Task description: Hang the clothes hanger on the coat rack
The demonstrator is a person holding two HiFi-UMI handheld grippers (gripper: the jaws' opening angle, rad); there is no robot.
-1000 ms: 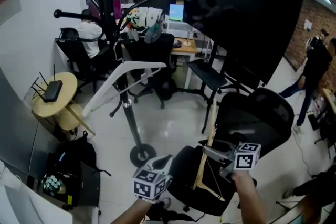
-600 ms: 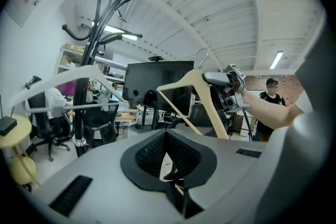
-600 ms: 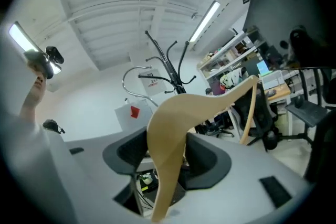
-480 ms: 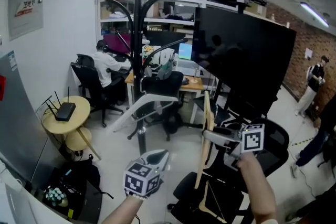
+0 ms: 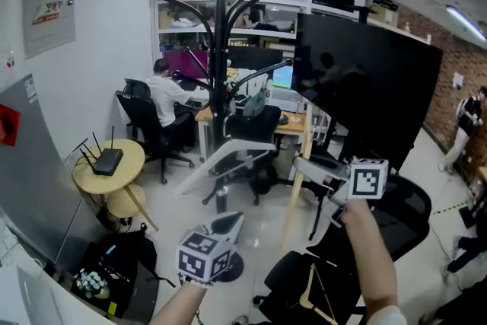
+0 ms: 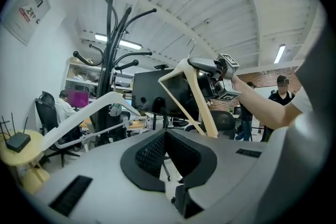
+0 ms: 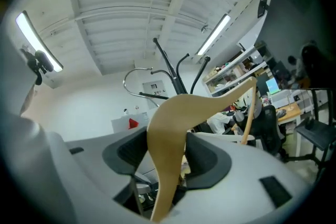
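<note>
The black coat rack (image 5: 221,49) stands in the middle of the room, and a white hanger (image 5: 228,160) hangs low on it. My right gripper (image 5: 308,167) is shut on a wooden hanger (image 5: 295,198), raised to the right of the rack and apart from it. In the right gripper view the wood (image 7: 173,118) fills the gap between the pads, and its metal hook (image 7: 131,78) curves up towards the rack's arms (image 7: 170,73). My left gripper (image 5: 228,223) is lower and nearer, shut, with nothing in it. Its own view shows the rack (image 6: 110,44) and the wooden hanger (image 6: 202,105).
A large black screen (image 5: 365,87) stands right of the rack. A black office chair (image 5: 380,224) sits under my right arm. A round yellow table (image 5: 95,171) with a router is at left, a black bag (image 5: 114,262) below it. A person (image 5: 167,95) sits at a desk behind.
Both grippers have risen and the view has tilted up. The wooden hanger has been lifted from above the chair to beside the rack's pole.
</note>
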